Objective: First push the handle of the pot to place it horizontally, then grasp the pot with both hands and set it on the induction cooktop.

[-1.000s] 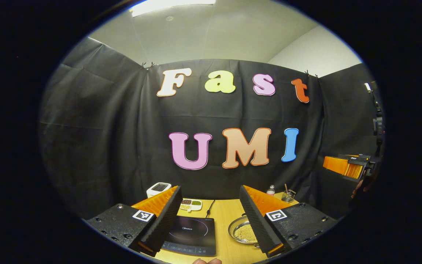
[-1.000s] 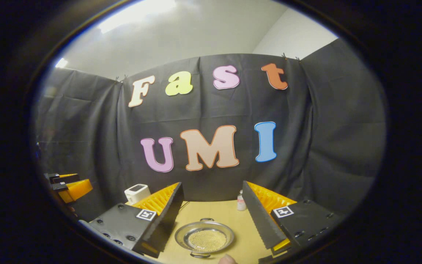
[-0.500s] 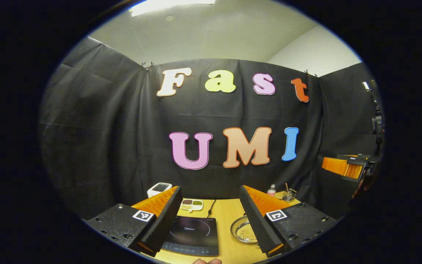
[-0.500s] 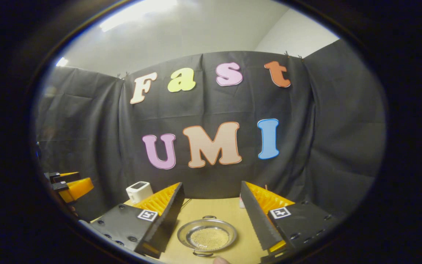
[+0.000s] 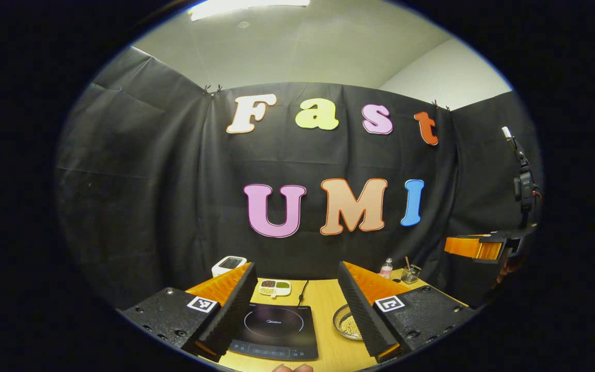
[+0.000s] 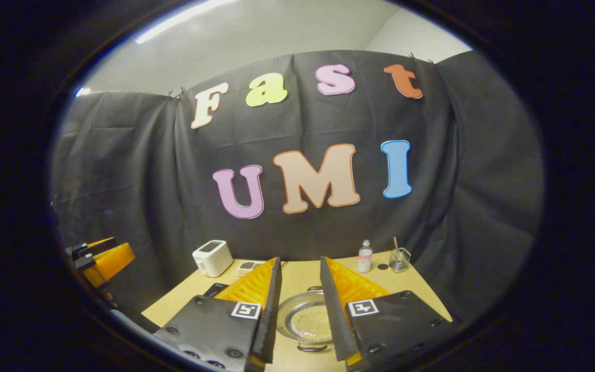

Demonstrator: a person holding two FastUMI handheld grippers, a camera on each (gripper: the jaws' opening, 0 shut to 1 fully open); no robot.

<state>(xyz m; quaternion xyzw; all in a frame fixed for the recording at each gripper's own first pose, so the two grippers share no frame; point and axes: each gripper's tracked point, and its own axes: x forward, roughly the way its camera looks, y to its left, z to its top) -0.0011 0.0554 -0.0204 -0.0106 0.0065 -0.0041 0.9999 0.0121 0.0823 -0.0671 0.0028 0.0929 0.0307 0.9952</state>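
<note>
With both the left tool (image 5: 296, 302) and right tool (image 6: 299, 310) released above the bench (image 6: 297, 276), a hasty shove risks sliding the pot (image 6: 305, 323) instead of turning its handle.

Small pale brand mark at the centre of the induction cooktop (image 5: 277, 331), too small to read with certainty. Square black-and-white coded tags on the left gripper (image 5: 294, 264) and the right gripper (image 6: 299, 258): patterns only, no letters or numbers.

Left tool (image 5: 295, 305) held above the bench, jaws spread wide. Right tool (image 6: 299, 310) held lower, jaws narrower, nothing gripped.
</note>
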